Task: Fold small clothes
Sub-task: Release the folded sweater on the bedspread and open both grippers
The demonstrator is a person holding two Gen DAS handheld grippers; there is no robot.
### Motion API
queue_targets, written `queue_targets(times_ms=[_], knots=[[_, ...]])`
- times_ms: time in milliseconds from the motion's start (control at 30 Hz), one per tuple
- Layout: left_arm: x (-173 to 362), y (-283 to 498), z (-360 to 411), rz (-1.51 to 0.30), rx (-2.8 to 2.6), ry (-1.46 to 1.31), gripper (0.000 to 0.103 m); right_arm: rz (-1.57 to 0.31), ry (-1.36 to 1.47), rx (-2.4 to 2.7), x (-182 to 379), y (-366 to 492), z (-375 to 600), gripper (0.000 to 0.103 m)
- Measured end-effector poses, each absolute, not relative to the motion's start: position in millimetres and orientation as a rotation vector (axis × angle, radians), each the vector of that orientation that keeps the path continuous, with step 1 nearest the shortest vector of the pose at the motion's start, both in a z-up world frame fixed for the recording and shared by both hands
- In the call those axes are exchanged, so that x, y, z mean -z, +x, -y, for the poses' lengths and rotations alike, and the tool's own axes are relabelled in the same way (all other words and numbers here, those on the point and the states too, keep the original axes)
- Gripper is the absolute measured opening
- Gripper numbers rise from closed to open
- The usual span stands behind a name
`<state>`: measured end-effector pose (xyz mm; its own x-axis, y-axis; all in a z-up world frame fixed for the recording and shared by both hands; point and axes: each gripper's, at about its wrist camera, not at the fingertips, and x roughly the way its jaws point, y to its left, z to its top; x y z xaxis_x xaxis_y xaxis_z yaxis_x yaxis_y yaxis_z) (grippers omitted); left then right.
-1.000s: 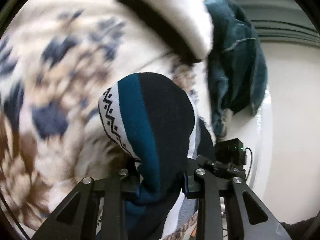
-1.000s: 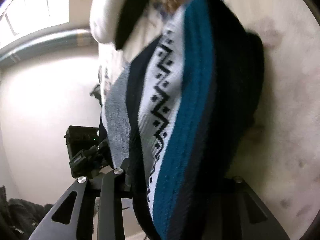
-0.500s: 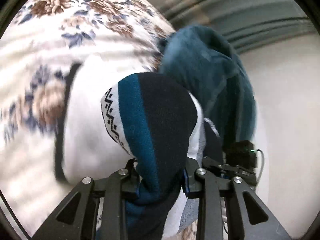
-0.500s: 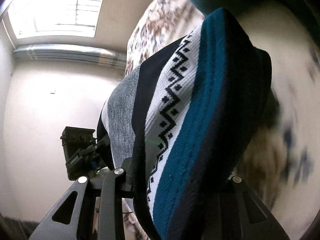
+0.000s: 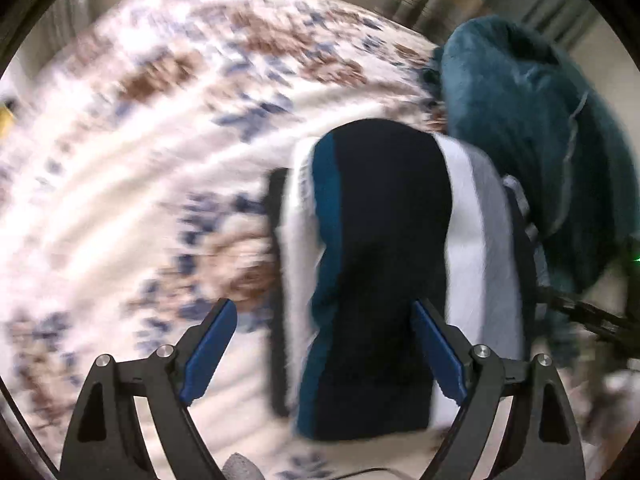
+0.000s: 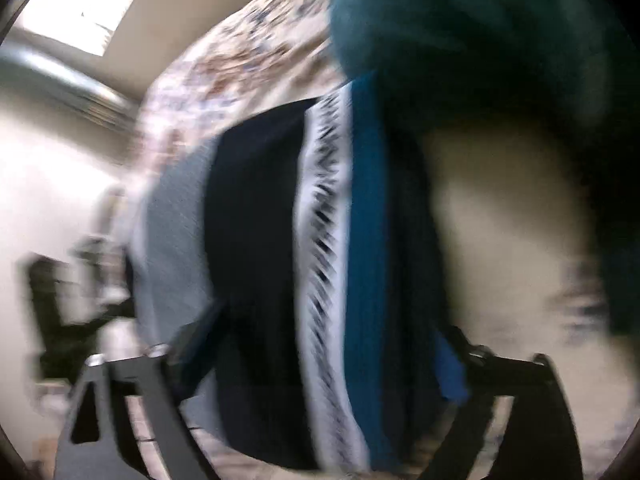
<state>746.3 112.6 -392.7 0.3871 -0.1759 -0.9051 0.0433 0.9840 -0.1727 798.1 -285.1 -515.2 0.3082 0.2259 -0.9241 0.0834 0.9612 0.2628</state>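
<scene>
Striped knit garment (image 5: 384, 264) lies bunched on the floral bed (image 5: 132, 184), against the teal blanket (image 5: 520, 128). Left tool (image 5: 324, 344) gapes wide, holding nothing; right tool (image 6: 316, 356) blurred, grip unclear.

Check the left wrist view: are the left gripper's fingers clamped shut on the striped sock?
No. The left gripper stands wide open, blue pads spread apart, the striped sock between them with a clear gap to the near pad.

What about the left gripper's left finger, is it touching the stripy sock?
Apart. The left wrist view shows flowery bedspread between that finger and the stripy sock.
</scene>
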Motion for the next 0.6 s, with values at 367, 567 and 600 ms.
queue_targets(times_ms=[367,567,600], knots=[[311.9,639.9,-52.1,-1.077,0.036,0.032,0.089,-1.11,0.046,0.25,412.5,672.9,251.0,0.103],[214.7,577.2,-21.6,-0.966,0.09,0.092,0.089,-0.998,0.027,0.298,297.2,606.0,236.7,0.103],[203.2,570.6,-19.3,-0.956,0.093,0.098,0.089,-0.975,0.017,0.305,273.1,586.4,236.2,0.103]])
